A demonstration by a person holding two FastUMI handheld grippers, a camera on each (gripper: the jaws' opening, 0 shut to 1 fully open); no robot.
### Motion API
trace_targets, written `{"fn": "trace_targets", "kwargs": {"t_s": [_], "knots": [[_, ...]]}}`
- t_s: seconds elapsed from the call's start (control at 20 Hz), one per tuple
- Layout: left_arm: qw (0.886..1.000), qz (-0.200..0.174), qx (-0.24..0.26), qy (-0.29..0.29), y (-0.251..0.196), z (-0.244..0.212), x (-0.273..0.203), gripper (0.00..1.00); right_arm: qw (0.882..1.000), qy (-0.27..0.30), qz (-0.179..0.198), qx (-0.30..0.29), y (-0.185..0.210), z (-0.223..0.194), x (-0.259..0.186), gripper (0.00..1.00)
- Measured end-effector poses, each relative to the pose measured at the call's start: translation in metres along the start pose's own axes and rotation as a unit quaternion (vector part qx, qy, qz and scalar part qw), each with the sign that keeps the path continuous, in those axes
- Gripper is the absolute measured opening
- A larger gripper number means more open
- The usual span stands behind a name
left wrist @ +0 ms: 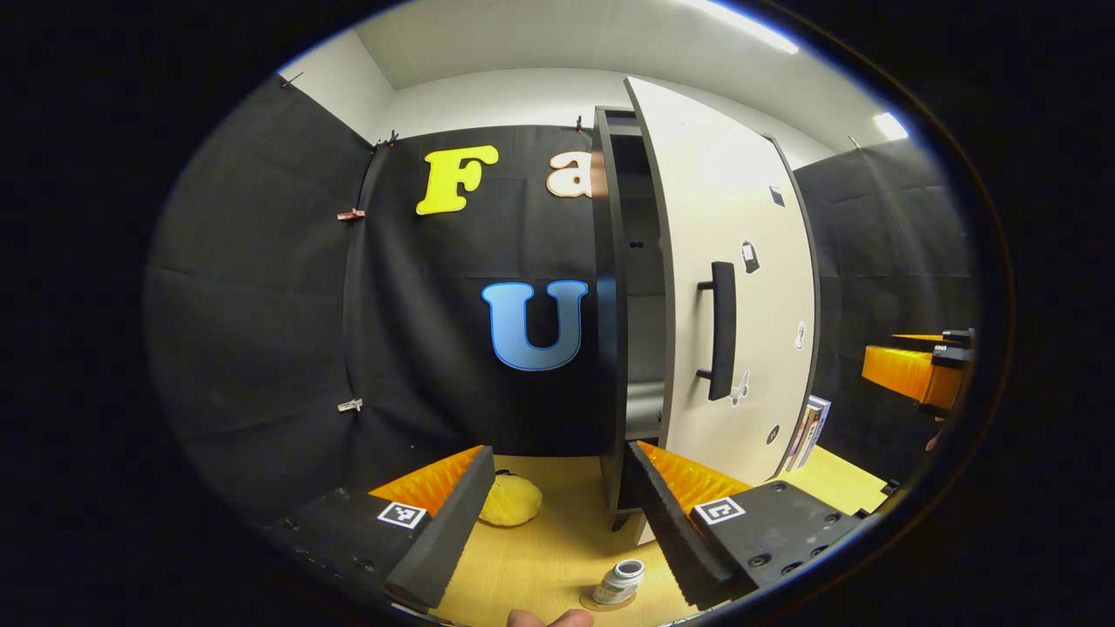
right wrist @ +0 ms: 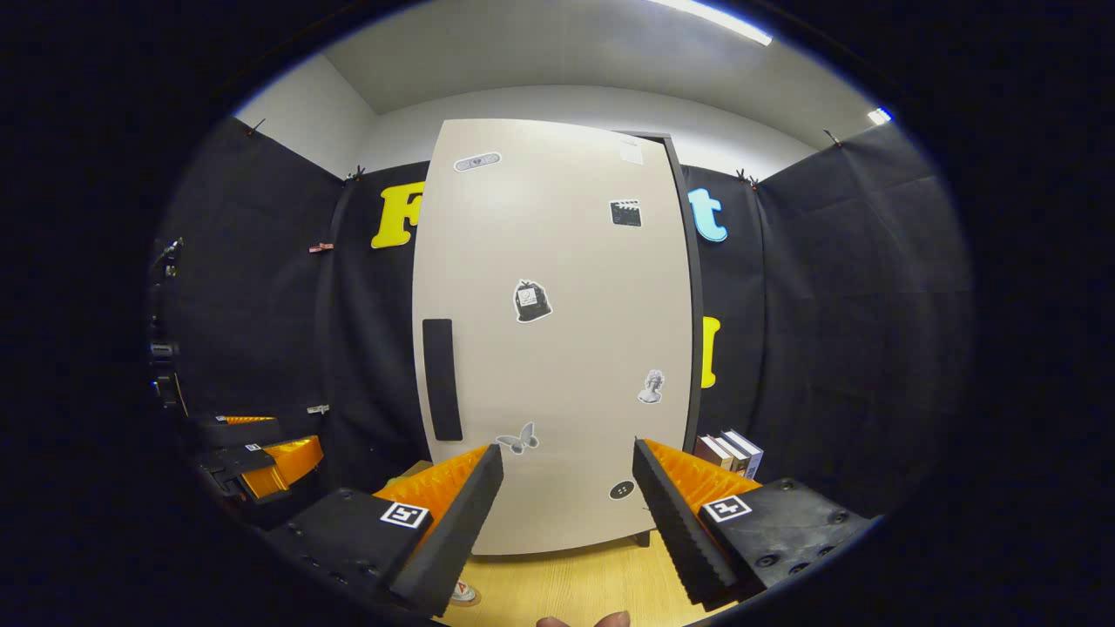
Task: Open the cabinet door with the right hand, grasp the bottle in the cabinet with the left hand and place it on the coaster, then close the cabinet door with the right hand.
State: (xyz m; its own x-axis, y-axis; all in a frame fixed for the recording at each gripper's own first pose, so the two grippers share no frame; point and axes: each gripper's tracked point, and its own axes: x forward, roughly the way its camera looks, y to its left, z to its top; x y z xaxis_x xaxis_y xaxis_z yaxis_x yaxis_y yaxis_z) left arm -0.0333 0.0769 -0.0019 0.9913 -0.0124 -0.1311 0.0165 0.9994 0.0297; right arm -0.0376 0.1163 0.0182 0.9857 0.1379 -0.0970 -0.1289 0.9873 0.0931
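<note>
White bottle (left wrist: 620, 582): stands on the coaster (left wrist: 607, 601).
Cabinet door (right wrist: 557, 331): partly open.
Left gripper (left wrist: 557, 514): fingers apart, holding nothing.
Right gripper (right wrist: 566, 514): fingers apart, holding nothing.

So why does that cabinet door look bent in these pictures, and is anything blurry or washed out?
Fisheye lenses: in the right gripper view the cabinet door bulges like a barrel; in the left gripper view its edges bow and the handle curves. Both views are sharp in the middle, the bottle included. Ceiling light strips blow out to white near the top of both views.
</note>
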Motion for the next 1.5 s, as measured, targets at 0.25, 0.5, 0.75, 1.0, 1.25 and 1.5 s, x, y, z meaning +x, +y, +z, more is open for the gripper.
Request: {"fn": "trace_targets", "kwargs": {"t_s": [0.25,0.5,0.75,1.0,1.25,1.5], "knots": [[1.000,-0.006,0.002,-0.007,-0.004,0.005,-0.002,0.96,1.000,0.007,-0.010,-0.006,-0.006,-0.006,0.002,0.98],[1.000,-0.012,0.007,-0.011,-0.009,0.008,0.000,0.96,1.000,0.009,-0.021,0.001,-0.012,-0.007,0.004,0.98],[1.000,-0.014,0.008,-0.010,-0.011,0.012,0.007,0.96,1.000,0.010,-0.030,-0.002,-0.021,-0.009,0.007,0.98],[1.000,-0.019,0.009,-0.012,-0.021,0.015,0.007,0.96,0.999,0.008,-0.034,-0.002,-0.025,-0.006,0.006,0.98],[1.000,-0.020,0.006,-0.014,-0.028,0.017,0.006,0.96,1.000,0.007,-0.030,-0.003,-0.026,-0.005,0.005,0.98],[1.000,-0.016,0.006,-0.014,-0.030,0.016,0.004,0.96,1.000,0.009,-0.029,0.001,-0.028,-0.005,0.004,0.98]]}}
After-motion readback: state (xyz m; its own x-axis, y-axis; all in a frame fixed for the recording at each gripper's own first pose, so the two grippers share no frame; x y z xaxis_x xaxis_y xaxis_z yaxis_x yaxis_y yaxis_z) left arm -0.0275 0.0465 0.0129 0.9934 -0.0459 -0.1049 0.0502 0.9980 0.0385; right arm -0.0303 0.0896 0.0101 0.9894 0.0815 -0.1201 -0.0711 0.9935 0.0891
